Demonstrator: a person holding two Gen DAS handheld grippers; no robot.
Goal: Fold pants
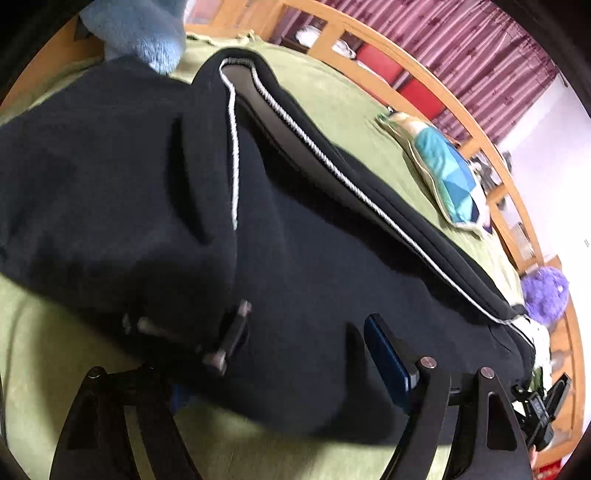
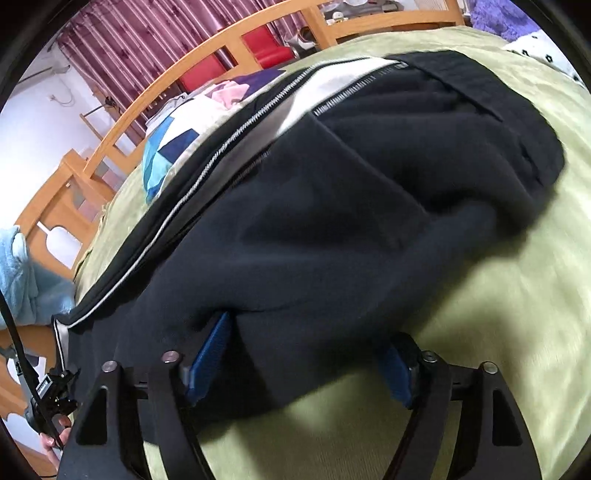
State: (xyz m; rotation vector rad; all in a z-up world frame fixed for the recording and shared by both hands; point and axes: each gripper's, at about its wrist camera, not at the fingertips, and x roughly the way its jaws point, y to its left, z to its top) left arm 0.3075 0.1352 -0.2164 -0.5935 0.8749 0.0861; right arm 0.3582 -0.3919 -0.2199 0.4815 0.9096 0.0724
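Note:
Black pants [image 1: 295,236] with a white side stripe lie across a green bedspread [image 1: 55,369]; they also fill the right wrist view [image 2: 332,221]. My left gripper [image 1: 295,354] is open, its jaws wide apart, with the near edge of the pants draped between and over its blue-padded fingers [image 1: 388,354]. My right gripper [image 2: 306,354] is open too, with a fold of the pants lying between its blue pads [image 2: 212,350]. Neither gripper pinches the cloth.
A patchwork pillow [image 1: 447,173] lies beyond the pants, also in the right wrist view [image 2: 173,147]. A light blue blanket [image 1: 147,33] and a purple plush [image 1: 546,295] sit at the bed's ends. A wooden bed frame [image 1: 424,70] runs behind.

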